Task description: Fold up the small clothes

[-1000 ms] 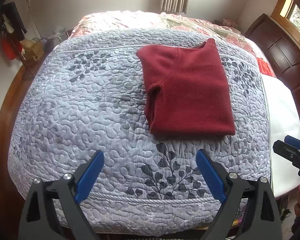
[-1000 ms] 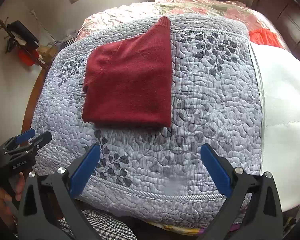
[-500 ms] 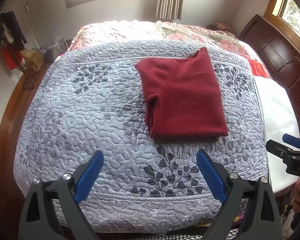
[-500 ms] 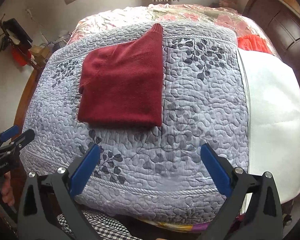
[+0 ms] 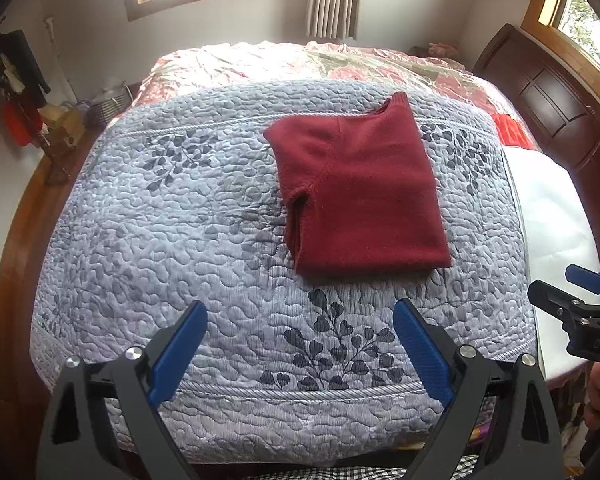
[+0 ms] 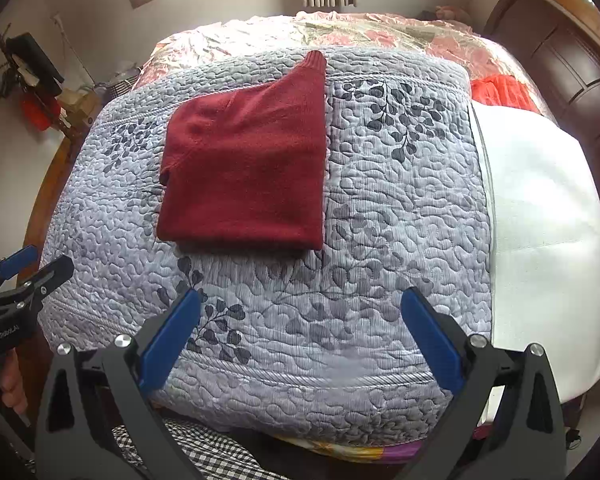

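A dark red sweater [image 5: 360,196] [image 6: 248,176] lies folded into a flat rectangle on the grey quilted bedspread [image 5: 180,232] [image 6: 396,216], its ribbed cuff pointing toward the far side. My left gripper [image 5: 300,320] hangs open above the near edge of the quilt, well short of the sweater, nothing between its blue pads. My right gripper [image 6: 300,308] is open too, held back over the near edge to the right of the sweater. Each gripper shows at the rim of the other's view: the right gripper [image 5: 568,296] and the left gripper [image 6: 32,268].
A white sheet [image 6: 540,216] covers the bed's right side and a pink floral cover [image 5: 300,64] lies beyond the quilt. A dark wooden headboard [image 5: 548,112] stands right. Wooden bed frame [image 5: 24,216] curves on the left, with clutter [image 5: 20,92] by the wall.
Both grippers have drawn back and up from the bed, so the sweater looks smaller and farther away and more of the room shows. The sweater itself has not moved.
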The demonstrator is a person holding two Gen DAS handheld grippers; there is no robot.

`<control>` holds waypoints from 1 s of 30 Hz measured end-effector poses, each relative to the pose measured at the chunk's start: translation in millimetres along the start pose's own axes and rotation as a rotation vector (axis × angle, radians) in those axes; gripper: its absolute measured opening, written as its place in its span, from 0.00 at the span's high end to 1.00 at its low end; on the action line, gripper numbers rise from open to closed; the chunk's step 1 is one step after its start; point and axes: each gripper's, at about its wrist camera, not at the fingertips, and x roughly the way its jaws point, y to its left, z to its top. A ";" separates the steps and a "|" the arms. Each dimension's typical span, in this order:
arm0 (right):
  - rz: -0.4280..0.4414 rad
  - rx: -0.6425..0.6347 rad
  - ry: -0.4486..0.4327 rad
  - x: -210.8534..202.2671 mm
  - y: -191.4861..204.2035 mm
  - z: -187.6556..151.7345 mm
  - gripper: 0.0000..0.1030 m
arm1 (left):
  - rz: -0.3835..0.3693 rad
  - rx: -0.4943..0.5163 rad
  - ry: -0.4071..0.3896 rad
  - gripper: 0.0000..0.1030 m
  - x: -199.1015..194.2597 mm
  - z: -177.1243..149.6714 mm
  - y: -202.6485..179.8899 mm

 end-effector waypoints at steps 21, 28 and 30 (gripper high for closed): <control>-0.005 -0.011 -0.013 -1.0 7.4 0.3 0.03 | 0.015 0.004 0.004 0.08 1.6 -1.8 -1.0; 0.010 0.002 0.008 2.9 6.6 0.8 0.03 | 0.021 0.004 0.010 0.08 2.7 -2.2 0.0; 0.012 0.001 0.009 3.0 6.9 0.6 0.03 | 0.023 0.004 0.010 0.08 3.0 -2.3 0.3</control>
